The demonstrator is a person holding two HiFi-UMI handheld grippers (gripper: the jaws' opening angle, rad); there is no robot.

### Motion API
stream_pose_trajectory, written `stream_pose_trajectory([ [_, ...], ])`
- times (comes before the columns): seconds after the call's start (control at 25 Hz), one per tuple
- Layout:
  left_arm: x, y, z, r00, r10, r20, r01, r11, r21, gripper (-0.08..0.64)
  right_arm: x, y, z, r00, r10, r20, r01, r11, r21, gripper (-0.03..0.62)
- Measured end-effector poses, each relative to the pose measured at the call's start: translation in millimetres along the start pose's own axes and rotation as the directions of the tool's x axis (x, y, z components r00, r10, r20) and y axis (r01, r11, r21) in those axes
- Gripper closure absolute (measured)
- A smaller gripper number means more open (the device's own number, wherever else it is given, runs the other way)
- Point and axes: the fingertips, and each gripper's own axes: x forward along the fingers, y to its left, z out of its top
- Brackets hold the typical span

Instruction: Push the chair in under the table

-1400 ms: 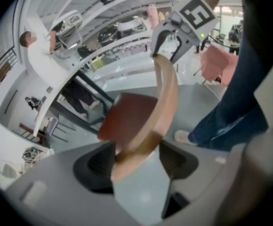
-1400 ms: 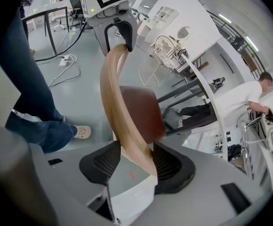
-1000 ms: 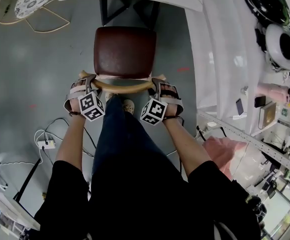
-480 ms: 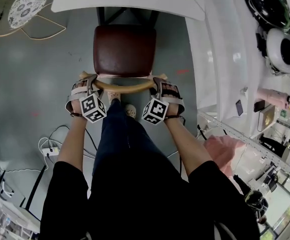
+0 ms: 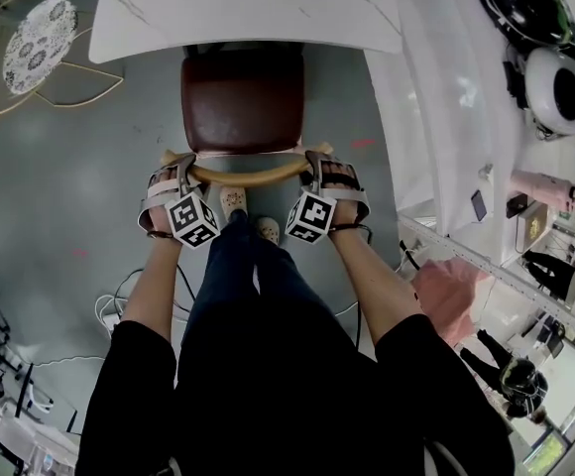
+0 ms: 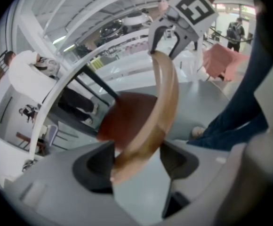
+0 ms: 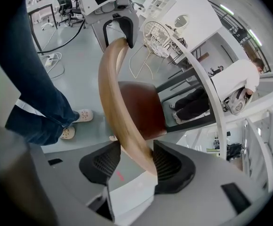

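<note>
Pinching the left end of the curved wooden backrest point(image 5: 243, 176), the left gripper point(image 5: 175, 164) had its jaws pressed onto the rail, as its own view showed. Between the grippers, the chair point(image 5: 241, 102) had slid forward over the last second. Bare floor had earlier separated its dark red seat from the bench point(image 5: 258, 8), but now the seat's far edge lay at or just under the white bench edge. The right gripper point(image 5: 317, 162) clamped the backrest's right end in the same way. Most of the seat was still out, so I judged the push well begun but unfinished. Grey floor point(image 5: 79, 167) spread all round, with a round patterned wire stand point(image 5: 38, 43) at far left. Cables point(image 5: 119, 300) lay near the person's feet, and white shelving point(image 5: 446, 117) ran along the right.
</note>
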Motion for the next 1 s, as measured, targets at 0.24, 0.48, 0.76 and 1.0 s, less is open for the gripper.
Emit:
stream_pose_trajectory([
  [0.24,8.5,20.9,1.4,1.0,-0.016,0.001,0.016,1.0,0.015,0.258,8.2,-15.1,4.9,1.0,0.001,-0.022,-0.001,1.0,0.016,0.393],
  [0.48,16.4,44.9,0.3,1.0,-0.013,0.011,0.012,1.0,0.026,0.258,18.7,-32.3,14.4,0.999,0.003,-0.047,-0.002,0.999,0.034,0.393],
  [0.76,25.4,61.1,6.3,1.0,-0.009,0.013,0.008,0.999,0.034,0.258,29.8,-48.9,10.0,0.996,0.014,-0.093,-0.013,1.0,0.006,0.391],
  [1.0,26.5,60.7,6.5,1.0,0.004,0.004,-0.004,0.999,0.035,0.256,31.1,-48.9,8.1,0.996,0.037,-0.083,-0.04,0.999,-0.027,0.39],
])
